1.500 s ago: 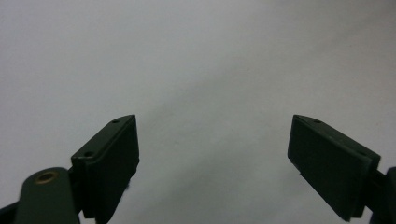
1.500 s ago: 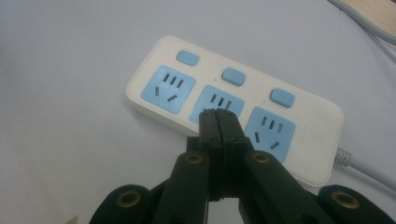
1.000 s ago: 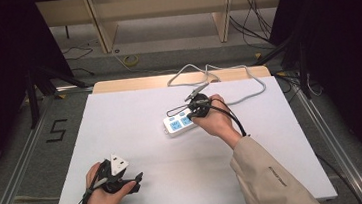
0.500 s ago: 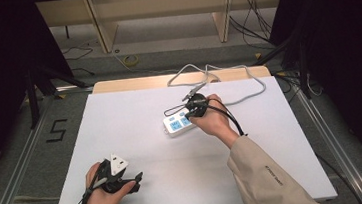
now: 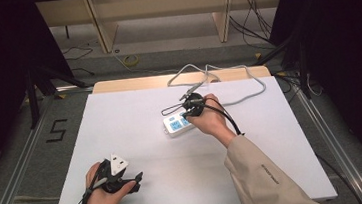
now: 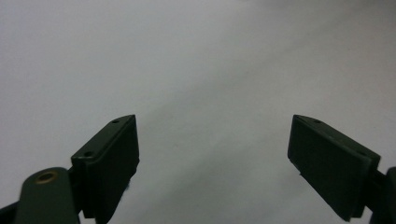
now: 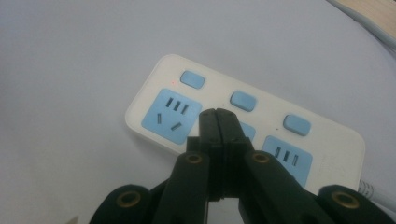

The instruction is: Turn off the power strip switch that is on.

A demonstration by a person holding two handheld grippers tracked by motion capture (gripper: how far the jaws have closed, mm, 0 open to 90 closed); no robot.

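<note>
A white power strip (image 5: 173, 125) (image 7: 212, 91) with blue sockets and three blue buttons lies on the white table, right of its middle. My right gripper (image 5: 187, 114) (image 7: 218, 114) is shut with nothing between its jaws. Its tips point down at the strip's middle socket, just below the middle button (image 7: 243, 99); whether they touch the strip I cannot tell. My left gripper (image 5: 135, 182) (image 6: 212, 140) rests in the hand near the table's front left, open and wide, with bare table between its jaws.
The strip's grey cable (image 5: 241, 97) loops over the table's back right part and off the far edge. The white table (image 5: 120, 123) ends at a wooden strip (image 5: 132, 84) at the back. Metal rails (image 5: 19, 163) run along both sides on the floor.
The right hand has shifted slightly to the left over the power strip. The left hand has stayed where it was.
</note>
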